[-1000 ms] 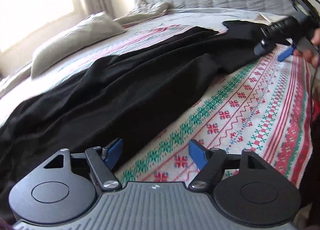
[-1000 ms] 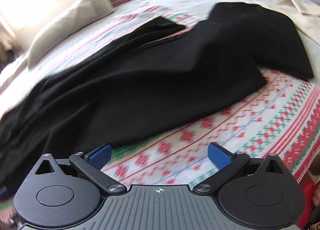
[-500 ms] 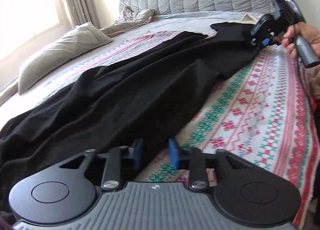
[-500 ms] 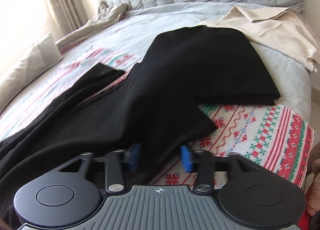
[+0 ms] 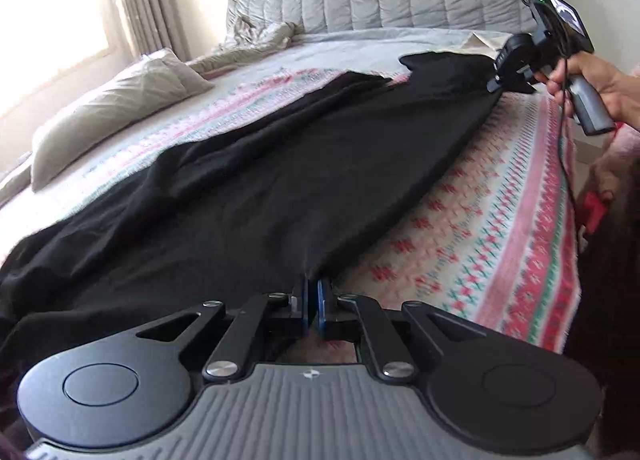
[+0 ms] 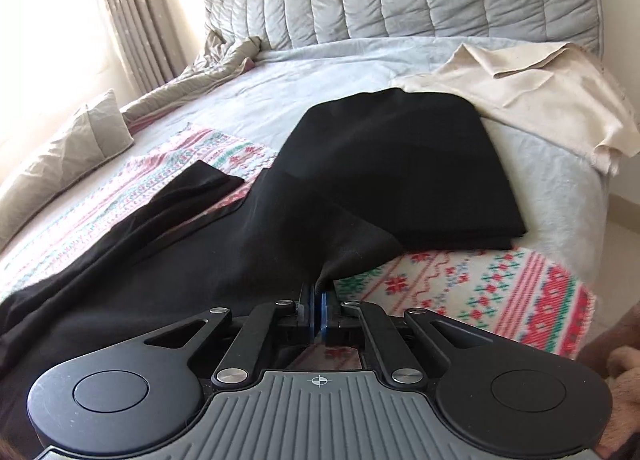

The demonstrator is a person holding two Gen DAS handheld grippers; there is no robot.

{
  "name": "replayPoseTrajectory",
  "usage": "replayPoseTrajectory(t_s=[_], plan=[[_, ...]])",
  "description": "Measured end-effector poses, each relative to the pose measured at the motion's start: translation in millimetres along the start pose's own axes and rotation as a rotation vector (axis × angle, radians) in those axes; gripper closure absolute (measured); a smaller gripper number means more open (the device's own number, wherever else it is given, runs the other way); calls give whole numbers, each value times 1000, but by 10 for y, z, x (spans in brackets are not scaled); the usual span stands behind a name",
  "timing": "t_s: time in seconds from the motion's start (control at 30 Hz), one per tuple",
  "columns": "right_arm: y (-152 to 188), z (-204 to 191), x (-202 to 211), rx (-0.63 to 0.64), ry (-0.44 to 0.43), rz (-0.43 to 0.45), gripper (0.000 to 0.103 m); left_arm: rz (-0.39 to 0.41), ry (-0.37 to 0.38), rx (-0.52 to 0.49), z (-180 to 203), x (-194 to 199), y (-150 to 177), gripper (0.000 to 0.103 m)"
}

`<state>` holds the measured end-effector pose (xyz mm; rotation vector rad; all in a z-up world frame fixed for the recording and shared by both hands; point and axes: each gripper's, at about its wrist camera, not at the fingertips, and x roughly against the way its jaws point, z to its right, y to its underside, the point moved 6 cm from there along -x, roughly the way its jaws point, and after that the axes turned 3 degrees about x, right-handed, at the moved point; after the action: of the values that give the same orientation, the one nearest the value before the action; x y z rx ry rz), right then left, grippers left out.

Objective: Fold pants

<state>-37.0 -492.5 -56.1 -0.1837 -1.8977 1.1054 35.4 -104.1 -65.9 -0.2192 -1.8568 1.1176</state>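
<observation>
Left wrist view: my left gripper (image 5: 312,292) has its fingers pinched together on the near edge of the pants (image 5: 248,196), which lie stretched along the blanket (image 5: 500,212). My right gripper (image 6: 318,296) is likewise clamped on the pants' edge, beside a folded black cloth (image 6: 400,164).

Black pants (image 5: 280,180) lie stretched lengthwise across the patterned blanket (image 5: 500,220).
</observation>
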Motion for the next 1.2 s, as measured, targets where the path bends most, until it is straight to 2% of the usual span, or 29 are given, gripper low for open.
replayPoseTrajectory(t_s=[0.23, 0.27, 0.33, 0.43, 0.5, 0.57, 0.67, 0.73, 0.8, 0.83, 1.07, 1.2], plan=[[56, 117, -3, -9, 33, -57, 102, -60, 29, 1, 41, -55, 127, 89], [71, 142, -23, -14, 40, -75, 100, -63, 29, -5, 43, -64, 137, 88], [77, 202, -34, -41, 44, -98, 86, -54, 46, 10, 35, -21, 137, 84], [-11, 282, 87, -41, 75, -41, 69, -15, 70, 49, -6, 59, 107, 65], [-60, 318, 159, -36, 73, 0, 49, 8, 59, 78, -54, 106, 78, 48], [-78, 314, 194, -45, 46, 9, 46, 22, 30, 126, -149, 142, 40, 38], [-46, 173, 186, -28, -4, -10, 44, 35, -55, 216, -362, 199, 16, 20], [-5, 15, 199, 13, -42, -21, 37, 40, -128, 262, -520, 257, 29, 13], [57, -208, 230, 69, -82, -24, 27, 39, -197, 305, -675, 318, 67, 2], [95, -314, 243, 96, -101, -27, 26, 40, -233, 332, -766, 359, 100, 0], [511, -1180, 351, 269, -304, -136, 25, 7, -459, 563, -1421, 728, 469, 0], [784, -1708, 518, 394, -406, -160, 19, -4, -564, 695, -1760, 992, 737, 0]])
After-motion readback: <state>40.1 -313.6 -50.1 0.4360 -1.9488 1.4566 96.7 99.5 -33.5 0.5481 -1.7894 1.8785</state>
